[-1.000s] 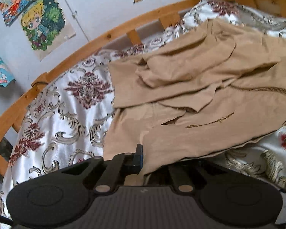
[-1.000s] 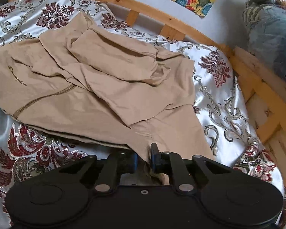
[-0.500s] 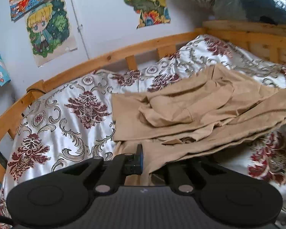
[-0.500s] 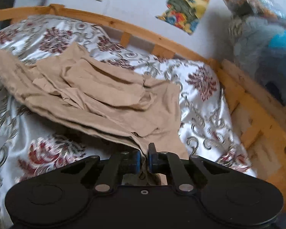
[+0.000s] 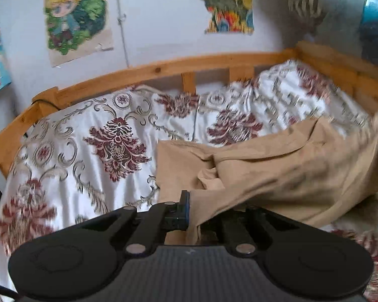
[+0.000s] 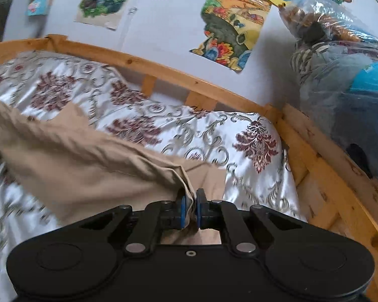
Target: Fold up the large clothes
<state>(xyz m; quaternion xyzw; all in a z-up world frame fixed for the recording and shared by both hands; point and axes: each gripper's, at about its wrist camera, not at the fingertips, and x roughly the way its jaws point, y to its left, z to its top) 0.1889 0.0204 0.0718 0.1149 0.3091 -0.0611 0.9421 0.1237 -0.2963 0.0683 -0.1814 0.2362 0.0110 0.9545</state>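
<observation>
1. Left wrist view: right half of the frame is smeared by motion blur; the far end of the tan garment and the bedspread pattern there are hard to read.
2. Left gripper: only one blue-edged finger shows. The other is buried under tan cloth draped over it. Jaws are together, clamped on a fold of the garment.
3. Right wrist view: the garment runs off the left edge of the frame, so its full extent is cut off. Lower-left bedspread is blurred.
4. Right gripper: both blue pads show, with a thin bunched edge of tan cloth pinched between them. Jaws are opening slightly at this moment but still press on the fabric.
5. Garment position: held at one edge by each gripper and raised above the bed, hanging as a sagging sheet between the two. Its far part still lies on the floral bedspread. No zipper or lettering can be made out.
6. Pose: both grippers point forward and moderately downward toward the wooden bed rail and the wall with the cartoon posters.
7. A plastic-wrapped bundle sits beyond the bed's right corner; contents are unclear.
8. No hand or sleeve of the person is visible in either view.
</observation>
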